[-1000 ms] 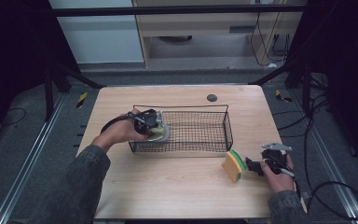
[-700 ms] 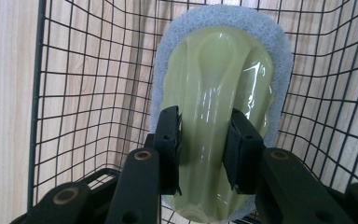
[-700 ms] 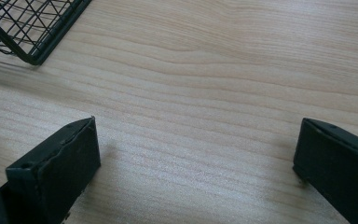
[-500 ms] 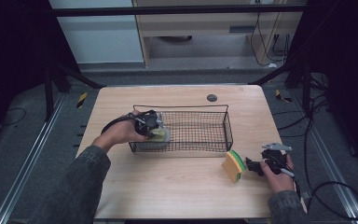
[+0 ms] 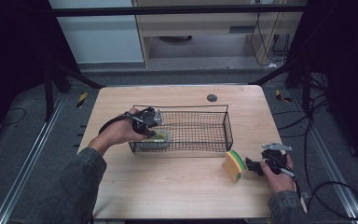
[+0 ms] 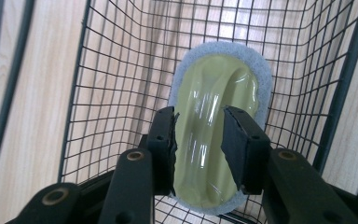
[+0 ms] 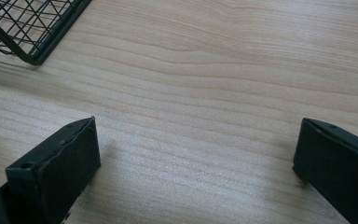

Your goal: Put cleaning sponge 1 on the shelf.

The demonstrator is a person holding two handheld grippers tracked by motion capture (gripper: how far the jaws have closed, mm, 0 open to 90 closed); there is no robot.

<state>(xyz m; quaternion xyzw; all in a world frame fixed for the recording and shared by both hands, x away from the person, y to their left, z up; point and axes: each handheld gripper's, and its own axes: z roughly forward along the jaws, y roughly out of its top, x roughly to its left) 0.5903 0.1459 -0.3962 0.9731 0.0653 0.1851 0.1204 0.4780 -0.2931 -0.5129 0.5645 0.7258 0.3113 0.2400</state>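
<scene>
Step in hand: setting the wrapped sponge down in the wire basket, at its left end.
Left gripper: jaws narrow, one on each side of the sponge and just easing apart; whether the pads still press on it I cannot tell.
Right gripper: jaws wide, nothing between them, low over the bare tabletop.
Yellow-green sponge: on the tabletop, just beside the right gripper, outside the basket.
Next move: probably open the left jaws fully and lift clear of the mesh without dragging the sponge.
</scene>
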